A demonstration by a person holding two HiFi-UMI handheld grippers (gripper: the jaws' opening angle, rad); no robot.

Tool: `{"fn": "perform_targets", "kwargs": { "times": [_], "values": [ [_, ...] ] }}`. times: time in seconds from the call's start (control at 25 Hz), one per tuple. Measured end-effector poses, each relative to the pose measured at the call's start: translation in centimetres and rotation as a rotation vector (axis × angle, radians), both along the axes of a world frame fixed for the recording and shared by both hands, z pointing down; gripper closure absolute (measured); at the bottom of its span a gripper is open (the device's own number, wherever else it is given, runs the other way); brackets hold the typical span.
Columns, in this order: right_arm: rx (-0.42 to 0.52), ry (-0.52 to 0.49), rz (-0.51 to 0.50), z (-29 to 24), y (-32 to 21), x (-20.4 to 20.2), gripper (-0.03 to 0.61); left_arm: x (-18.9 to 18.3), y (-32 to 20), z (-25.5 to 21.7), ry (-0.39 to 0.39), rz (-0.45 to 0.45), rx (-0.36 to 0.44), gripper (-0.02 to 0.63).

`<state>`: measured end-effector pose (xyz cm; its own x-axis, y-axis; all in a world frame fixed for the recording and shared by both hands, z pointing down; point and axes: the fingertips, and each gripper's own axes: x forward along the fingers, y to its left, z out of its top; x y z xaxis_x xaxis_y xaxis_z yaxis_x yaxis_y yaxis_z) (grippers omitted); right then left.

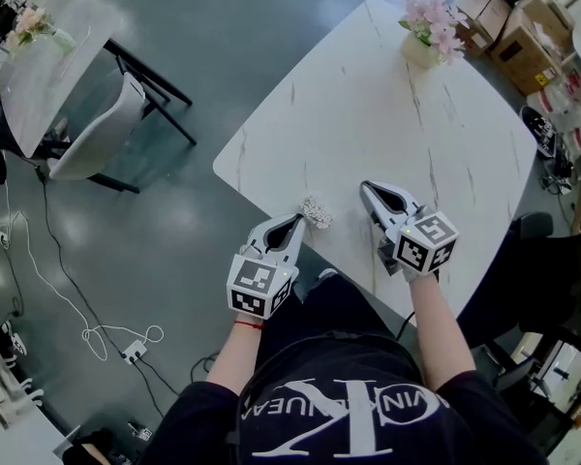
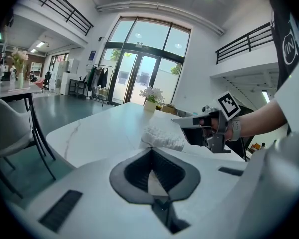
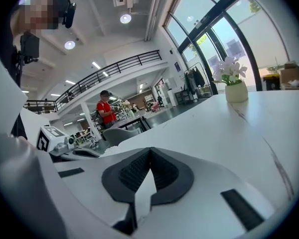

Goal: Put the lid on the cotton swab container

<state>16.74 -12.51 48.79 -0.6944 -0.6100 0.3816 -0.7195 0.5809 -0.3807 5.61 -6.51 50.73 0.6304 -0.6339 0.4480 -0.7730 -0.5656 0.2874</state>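
1. Two grippers are over the worktop (image 1: 368,105); the cotton swab container (image 1: 317,211) sits near the edge, just beyond the left gripper (image 1: 298,221).
2. Jaws of the left gripper meet, empty; container just ahead.
3. Jaws of the right gripper (image 3: 150,149) meet, empty.

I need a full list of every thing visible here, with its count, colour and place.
table: one, white marble, before the person.
cotton swab container: one, white bumpy top, on the table's near edge, just ahead of the left tongs.
flower pot: one, pale, pink flowers, table's far end.
second table: one, white, far left.
chair: one, pale grey, beside the second table.
cardboard boxes: several, brown, far right on the floor.
power strip: one, white, with cable, on the grey floor at left.
bystander: one, red top, far back in the hall.
left tongs: one, white, shut, empty.
right tongs: one, white, shut, empty, over the table.
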Motion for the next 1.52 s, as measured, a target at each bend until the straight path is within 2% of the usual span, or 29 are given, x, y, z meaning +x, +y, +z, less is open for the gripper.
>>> {"fn": "perform_targets", "kwargs": {
  "times": [0.12,0.28,0.48,0.72,1.12,1.52],
  "values": [
    [-0.053,0.005,-0.012,1.7,-0.3,-0.2,0.575,-0.1,-0.1,0.0,0.000,0.003,0.000,0.609],
    [-0.071,-0.032,-0.051,1.8,-0.3,-1.5,0.575,-0.3,-0.3,0.1,0.000,0.002,-0.005,0.609],
    [-0.046,-0.073,-0.051,0.6,-0.3,-2.0,0.575,-0.2,-0.4,0.0,0.000,0.012,-0.004,0.609],
    [0.002,-0.083,-0.109,-1.2,0.3,-3.4,0.575,-0.2,-0.6,-0.1,0.004,0.017,-0.005,0.609],
    [0.081,0.004,-0.195,-2.9,1.8,-6.0,0.575,-0.2,-0.4,-0.1,0.027,0.008,-0.007,0.609],
    [0.149,0.162,-0.271,-3.0,3.2,-8.4,0.575,-0.3,-0.3,-0.1,0.041,0.004,-0.007,0.609]
  ]
}}
